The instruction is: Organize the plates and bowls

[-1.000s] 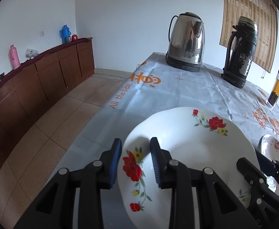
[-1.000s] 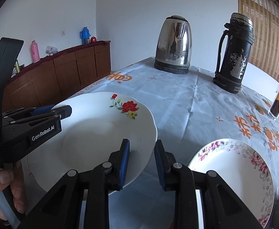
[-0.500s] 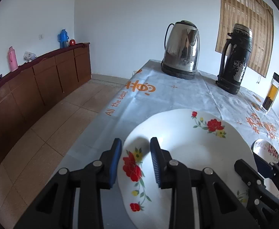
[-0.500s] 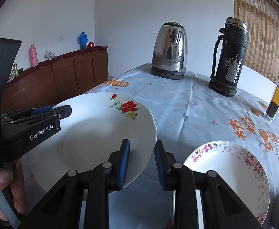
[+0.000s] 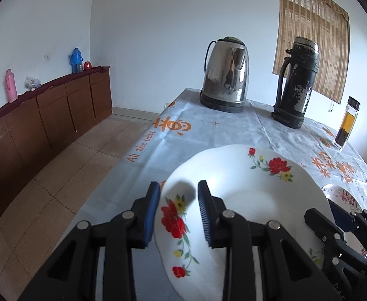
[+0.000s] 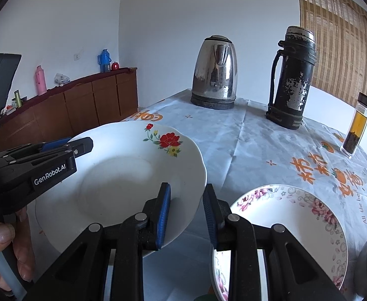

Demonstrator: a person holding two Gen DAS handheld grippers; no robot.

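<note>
Right now my left gripper (image 5: 178, 210) and right gripper (image 6: 186, 210) both straddle the white plate's (image 6: 123, 175) rim, jaws apart; contact probably, though it's hidden.

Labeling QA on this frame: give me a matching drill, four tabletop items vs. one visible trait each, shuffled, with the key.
Items:
1. red-flower plate
2. pink-flower plate
3. electric kettle
4. glass bottle

Traits:
A. shiny steel, on a dark base
B. amber liquid, dark lid
C. lying on the tablecloth
D. rim between both grippers' fingers

Pairs: 1-D, 2-C, 3-A, 4-B
</note>
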